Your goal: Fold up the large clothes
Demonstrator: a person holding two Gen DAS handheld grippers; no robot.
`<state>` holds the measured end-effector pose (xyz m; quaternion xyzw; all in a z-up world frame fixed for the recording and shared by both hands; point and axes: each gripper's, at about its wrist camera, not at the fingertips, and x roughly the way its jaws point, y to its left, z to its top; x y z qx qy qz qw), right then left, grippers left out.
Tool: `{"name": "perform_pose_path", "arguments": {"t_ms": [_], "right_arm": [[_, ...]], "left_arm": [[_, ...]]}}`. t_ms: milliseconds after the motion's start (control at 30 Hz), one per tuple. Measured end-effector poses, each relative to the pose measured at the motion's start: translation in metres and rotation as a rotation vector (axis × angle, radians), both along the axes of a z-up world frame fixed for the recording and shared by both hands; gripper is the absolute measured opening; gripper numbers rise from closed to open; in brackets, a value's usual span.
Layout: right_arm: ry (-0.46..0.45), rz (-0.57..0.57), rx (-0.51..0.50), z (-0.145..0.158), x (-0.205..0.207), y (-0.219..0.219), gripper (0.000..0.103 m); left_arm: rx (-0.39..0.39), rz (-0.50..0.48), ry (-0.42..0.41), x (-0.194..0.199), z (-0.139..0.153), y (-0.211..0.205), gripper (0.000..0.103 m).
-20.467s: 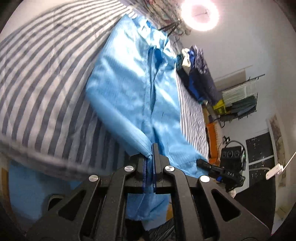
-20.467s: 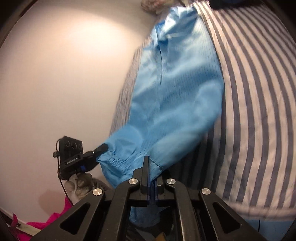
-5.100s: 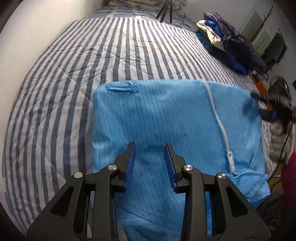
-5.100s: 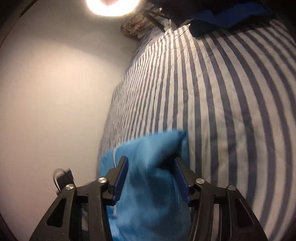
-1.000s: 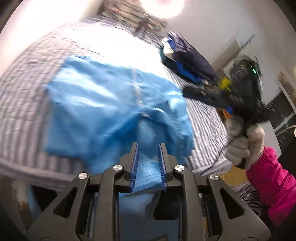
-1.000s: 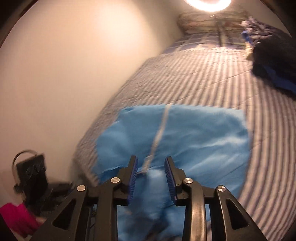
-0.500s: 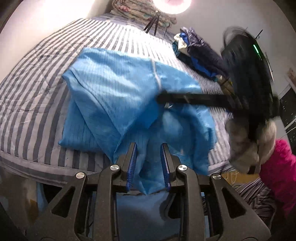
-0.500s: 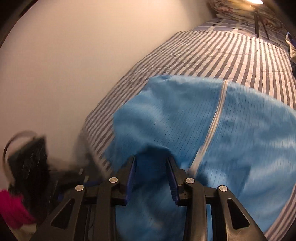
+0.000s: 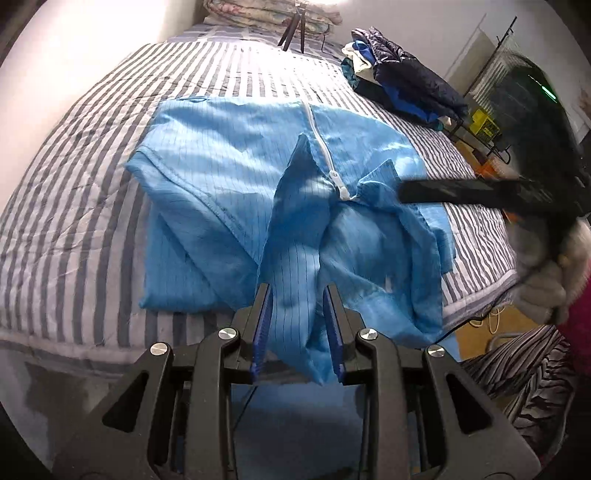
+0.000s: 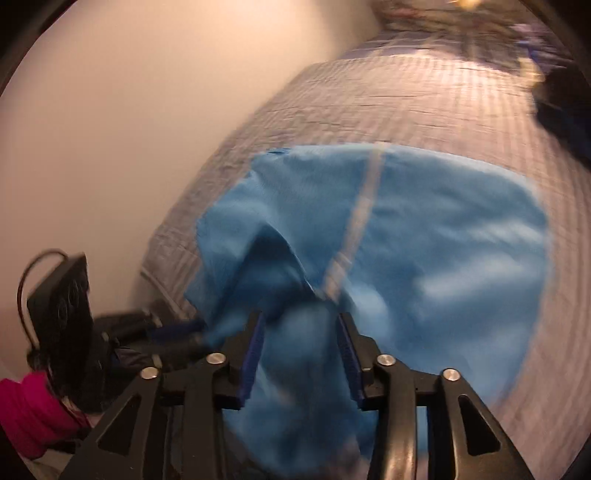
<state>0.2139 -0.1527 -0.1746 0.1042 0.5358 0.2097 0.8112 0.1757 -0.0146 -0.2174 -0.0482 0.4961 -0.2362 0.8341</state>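
A blue garment [image 9: 236, 147] with a white zipper [image 9: 321, 147] lies partly folded on the striped bed [image 9: 92, 192]. My left gripper [image 9: 297, 295] is at the bed's near edge. Its jaws are opening, and a raised fold of the garment fills the gap and touches both pads. The right gripper [image 9: 404, 192] reaches in from the right over the garment's corner, held by a gloved hand [image 9: 546, 288]. In the blurred right wrist view, my right gripper [image 10: 299, 321] is opening wide, with a loose hump of the garment [image 10: 424, 229] between the jaws.
A pile of dark clothes [image 9: 406, 85] sits at the far right of the bed, with a tripod [image 9: 293, 33] and folded quilts [image 9: 269, 11] at the head. A plain wall [image 10: 110, 147] runs along the bed's left side. A rack [image 9: 487, 129] stands beyond the right edge.
Both pairs of jaws stand wider than a second ago, the right far more. The garment has settled lower onto the bed. The right gripper swept across the right of the left wrist view.
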Motion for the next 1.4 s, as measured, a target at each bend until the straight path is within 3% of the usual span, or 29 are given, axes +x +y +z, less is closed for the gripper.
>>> {"name": "perform_pose_path", "arguments": {"t_ms": [100,167,233,367,433,500,600,733,933,967,1000,1033,1067,1167,1267,1400], "right_arm": [[0.081,-0.081,0.025,-0.005,-0.038,-0.018,0.053],[0.068,-0.093,-0.002,-0.007,-0.054,-0.022,0.053],[0.047,-0.074,-0.062,-0.007,-0.064,-0.02,0.053],[0.111,-0.099,0.007,-0.012,-0.063,-0.025,0.053],[0.085,-0.085,0.003,-0.01,-0.059,-0.02,0.053],[0.091,-0.092,0.036,-0.01,-0.055,-0.023,0.053],[0.143,-0.109,0.114,-0.023,-0.047,-0.032,0.053],[0.218,-0.152,0.183,-0.052,-0.051,-0.042,0.053],[0.232,-0.207,0.367,-0.076,-0.063,-0.049,0.051],[0.231,-0.214,0.396,-0.079,-0.064,-0.05,0.05],[0.23,-0.22,0.429,-0.082,-0.064,-0.049,0.042],[0.235,-0.22,0.48,-0.087,-0.064,-0.049,0.037],[0.234,-0.221,0.513,-0.088,-0.064,-0.047,0.029],[0.198,-0.199,0.574,-0.085,-0.068,-0.044,0.004],[0.124,-0.212,0.628,-0.075,-0.071,-0.046,0.0],[-0.017,-0.294,0.847,-0.065,-0.079,-0.063,0.0]], "left_arm": [[0.014,0.021,0.059,-0.005,-0.003,0.004,0.028],[-0.018,0.051,0.148,-0.005,-0.013,0.009,0.028],[-0.025,0.069,0.139,-0.009,-0.011,0.013,0.028],[-0.048,0.059,0.12,-0.021,0.003,0.016,0.028],[-0.028,-0.009,0.054,-0.031,0.016,0.009,0.028],[0.05,-0.13,-0.038,-0.042,0.027,-0.006,0.028],[0.09,-0.28,-0.071,-0.051,0.032,-0.023,0.028],[0.228,-0.457,-0.155,-0.059,0.031,-0.051,0.028],[0.364,-0.579,-0.185,-0.055,0.008,-0.073,0.028],[0.381,-0.587,-0.191,-0.055,0.005,-0.076,0.028],[0.397,-0.599,-0.195,-0.055,0.002,-0.077,0.027],[0.41,-0.612,-0.201,-0.053,-0.001,-0.079,0.023],[0.416,-0.616,-0.204,-0.052,-0.004,-0.082,0.009],[0.377,-0.582,-0.203,-0.043,0.0,-0.075,0.001],[0.327,-0.537,-0.215,-0.037,0.009,-0.066,0.0],[0.273,-0.473,-0.227,-0.034,0.022,-0.05,0.0]]}}
